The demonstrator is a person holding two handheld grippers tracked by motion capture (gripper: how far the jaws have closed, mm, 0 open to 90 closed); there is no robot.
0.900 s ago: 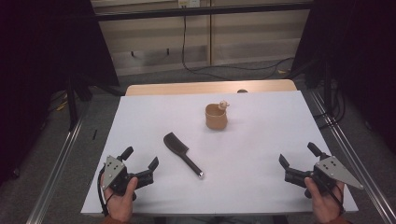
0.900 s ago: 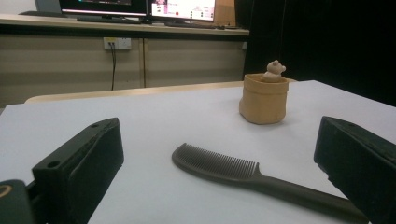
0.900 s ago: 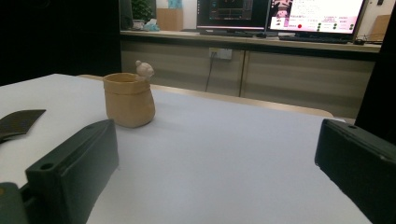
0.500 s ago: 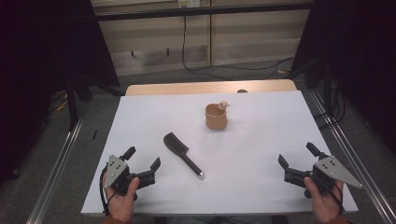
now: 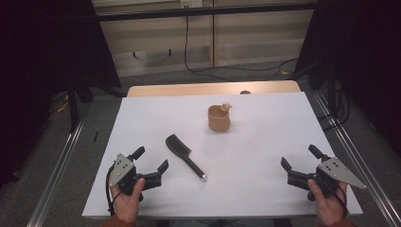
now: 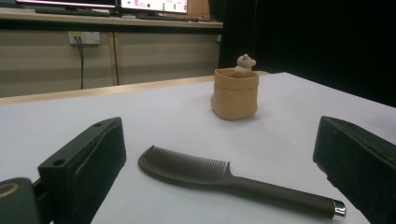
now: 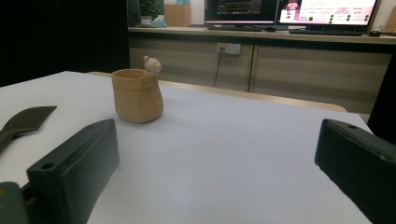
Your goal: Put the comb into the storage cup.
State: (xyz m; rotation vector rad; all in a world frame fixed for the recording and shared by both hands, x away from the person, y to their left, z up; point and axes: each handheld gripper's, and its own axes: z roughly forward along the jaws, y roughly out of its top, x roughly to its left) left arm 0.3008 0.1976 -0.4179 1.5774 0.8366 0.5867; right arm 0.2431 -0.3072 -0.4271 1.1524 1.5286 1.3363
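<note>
Resting low near table's front corners, left gripper, right gripper, jaws wide.

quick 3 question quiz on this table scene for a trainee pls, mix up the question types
1. True or false: the left tongs are shut on the comb.
2. Which end of the comb points toward the person: A the teeth, B the silver-tipped handle?
3. What sits at the rim of the tan cup?

Key: 1 false, both the left and the right tongs stand open and hold nothing. 2 B. 3 a small bear figure.
</note>
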